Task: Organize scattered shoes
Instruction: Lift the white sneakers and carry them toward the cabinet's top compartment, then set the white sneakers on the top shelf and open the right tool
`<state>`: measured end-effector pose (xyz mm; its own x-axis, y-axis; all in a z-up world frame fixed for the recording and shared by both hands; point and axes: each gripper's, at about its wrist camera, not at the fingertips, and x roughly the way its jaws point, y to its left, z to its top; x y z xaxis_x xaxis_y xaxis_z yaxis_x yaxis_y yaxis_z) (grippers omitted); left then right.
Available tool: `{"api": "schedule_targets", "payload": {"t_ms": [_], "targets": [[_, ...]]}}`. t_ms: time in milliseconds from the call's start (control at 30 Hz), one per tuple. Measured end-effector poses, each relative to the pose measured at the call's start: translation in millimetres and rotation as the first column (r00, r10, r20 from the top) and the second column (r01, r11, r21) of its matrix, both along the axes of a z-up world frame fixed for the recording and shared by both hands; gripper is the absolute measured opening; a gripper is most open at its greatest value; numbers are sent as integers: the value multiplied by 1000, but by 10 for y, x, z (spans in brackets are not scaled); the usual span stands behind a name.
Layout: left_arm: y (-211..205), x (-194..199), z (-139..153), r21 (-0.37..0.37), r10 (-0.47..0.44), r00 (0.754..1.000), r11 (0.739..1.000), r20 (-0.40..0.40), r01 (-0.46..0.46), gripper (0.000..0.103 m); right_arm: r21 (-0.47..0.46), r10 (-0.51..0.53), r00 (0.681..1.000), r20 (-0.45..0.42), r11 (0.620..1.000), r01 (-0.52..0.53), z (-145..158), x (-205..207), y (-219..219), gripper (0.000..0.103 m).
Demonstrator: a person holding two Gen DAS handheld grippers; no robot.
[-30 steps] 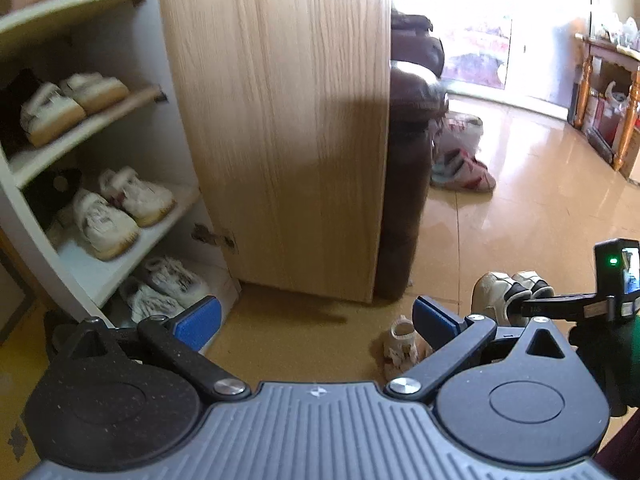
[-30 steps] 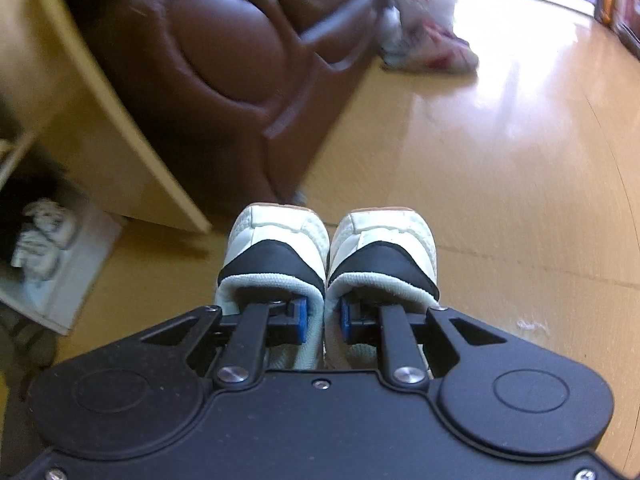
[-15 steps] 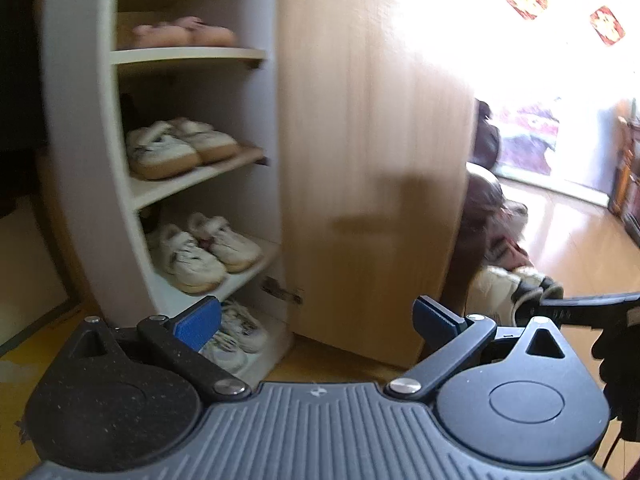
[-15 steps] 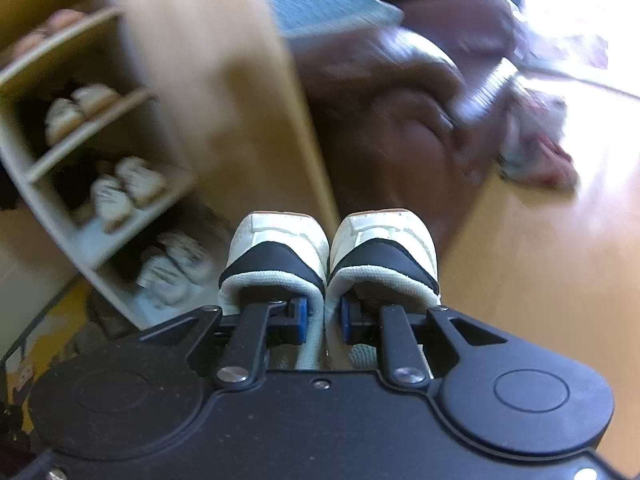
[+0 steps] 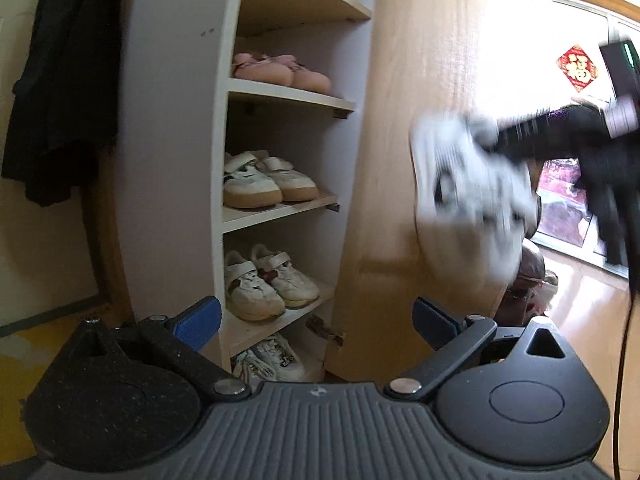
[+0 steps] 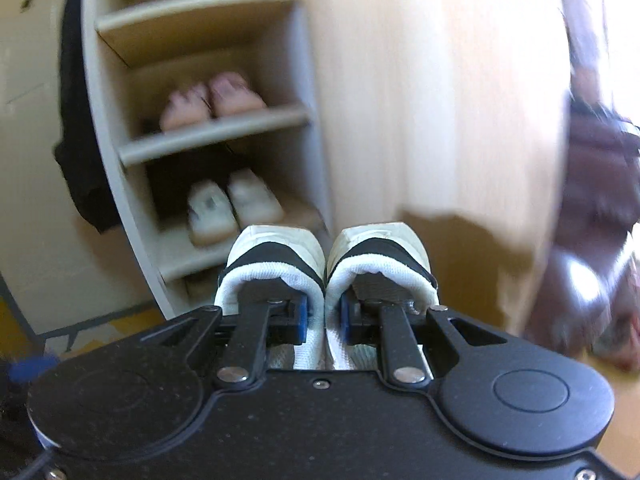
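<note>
Shoes (image 6: 328, 256) — a white-and-black pair — were pinched together by their inner collars in the right tool (image 6: 324, 318), toes pointing ahead toward the open shoe cabinet (image 5: 176, 128). Its shelves lay ahead and left of the pair; the top shelf (image 6: 200, 12) looked bare, the lower ones each held pairs. The left tool (image 5: 316, 316) stood apart, empty, lower down. A red decoration (image 5: 578, 68) bore writing — unreadable.
</note>
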<state>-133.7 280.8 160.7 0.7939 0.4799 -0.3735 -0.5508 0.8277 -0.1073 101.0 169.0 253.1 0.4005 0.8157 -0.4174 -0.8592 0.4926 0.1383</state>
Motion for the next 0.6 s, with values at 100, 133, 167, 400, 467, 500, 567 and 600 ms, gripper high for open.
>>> {"api": "schedule_targets", "payload": {"t_ms": [100, 133, 167, 400, 467, 500, 567, 600], "targets": [[26, 6, -8, -8, -1, 1000, 1000, 1, 1, 102, 35, 38, 998, 45, 999, -39, 427, 38, 214, 15], [35, 11, -8, -13, -2, 1000, 1000, 3, 2, 102, 48, 50, 997, 61, 997, -53, 599, 54, 297, 15], [39, 17, -6, -16, -4, 1000, 1000, 6, 4, 102, 61, 63, 995, 78, 996, -68, 771, 70, 379, 15], [65, 60, -16, -42, -13, 1000, 999, 18, 13, 102, 122, 157, 974, 164, 977, -178, 1867, 173, 857, 15], [61, 68, -23, -50, -16, 1000, 999, 18, 17, 102, 119, 179, 968, 175, 972, -201, 2106, 219, 993, 15], [59, 72, -25, -53, -17, 1000, 998, 19, 18, 102, 117, 194, 964, 182, 969, -217, 2251, 254, 1085, 15], [60, 78, -24, -58, -19, 1000, 998, 20, 20, 102, 106, 222, 959, 176, 964, -242, 2459, 311, 1273, 15], [64, 81, -22, -60, -18, 1000, 998, 22, 19, 102, 99, 235, 957, 172, 962, -254, 2555, 338, 1366, 15]]}}
